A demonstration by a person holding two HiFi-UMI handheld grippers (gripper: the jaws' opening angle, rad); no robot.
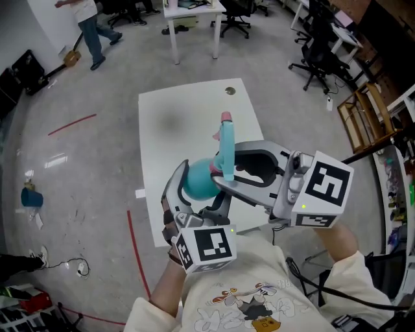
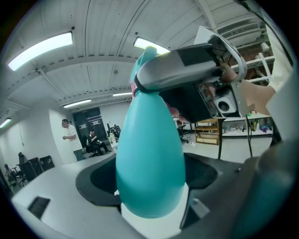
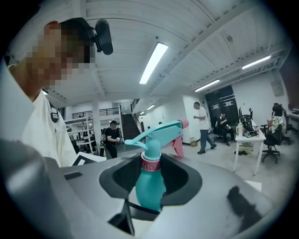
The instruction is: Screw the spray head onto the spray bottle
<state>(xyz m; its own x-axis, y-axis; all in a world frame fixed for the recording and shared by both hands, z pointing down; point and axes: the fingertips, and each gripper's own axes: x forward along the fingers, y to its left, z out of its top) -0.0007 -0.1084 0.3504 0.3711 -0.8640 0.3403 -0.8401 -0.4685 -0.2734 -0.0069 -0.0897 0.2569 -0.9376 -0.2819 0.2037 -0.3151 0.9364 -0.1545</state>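
A teal spray bottle [image 1: 196, 181] is held in the air above the white table [image 1: 175, 123]. Its teal spray head [image 1: 226, 146] with a pink nozzle tip [image 1: 226, 117] sits on top. My left gripper [image 1: 198, 194] is shut on the bottle's round body [image 2: 149, 163], which fills the left gripper view. My right gripper [image 1: 222, 175] reaches in from the right and is shut on the bottle's neck. In the right gripper view its jaws close on the teal neck [image 3: 149, 189] just under the pink collar [image 3: 150, 163]. The spray head [image 3: 154, 133] and pink trigger [image 3: 177, 145] stand above them.
The table has a round cable hole [image 1: 229, 91] near its far edge. Red tape lines [image 1: 71, 124] mark the floor at left. A person [image 1: 91, 26] walks at the far left. Desks and office chairs [image 1: 233, 19] stand beyond, and wooden shelving [image 1: 366, 117] stands at right.
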